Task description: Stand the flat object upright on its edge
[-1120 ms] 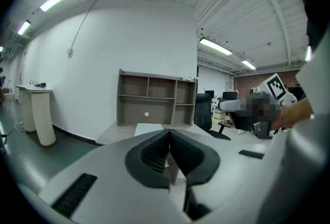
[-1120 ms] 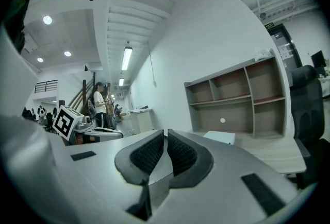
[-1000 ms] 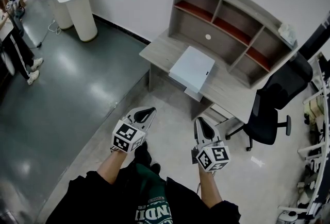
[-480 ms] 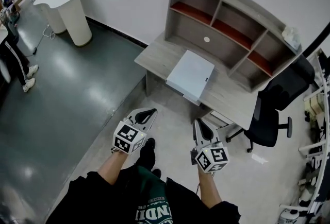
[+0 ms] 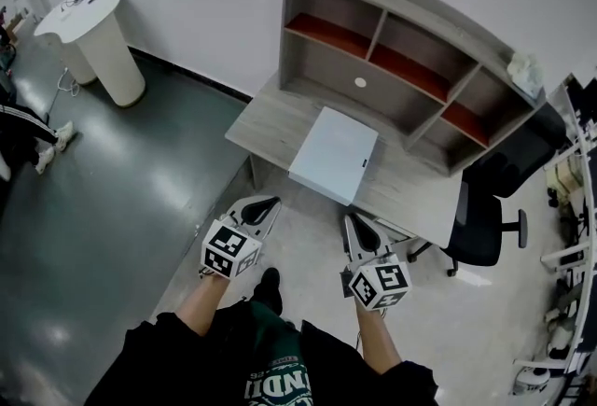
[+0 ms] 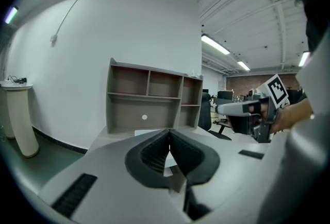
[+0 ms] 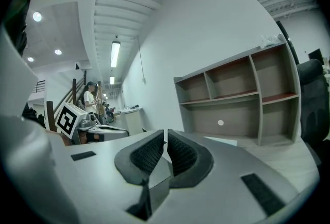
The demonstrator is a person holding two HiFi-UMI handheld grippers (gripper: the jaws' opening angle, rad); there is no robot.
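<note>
My left hand-held gripper (image 5: 262, 205) sits low on the left. Its jaws are pressed together on nothing, and it is over the floor, short of the counter (image 5: 266, 119). Further right, the flat object (image 5: 334, 155), a pale rectangular slab, lies flat on the counter in front of the shelf unit (image 5: 392, 49). Its near edge seems to reach the counter's front edge. My right hand-held gripper (image 5: 357, 227) is on the right, also closed and empty. I judge the slab stiff, smooth and fairly light. I would take hold at its near edge, one gripper towards each corner, since its smooth faces may slip.
</note>
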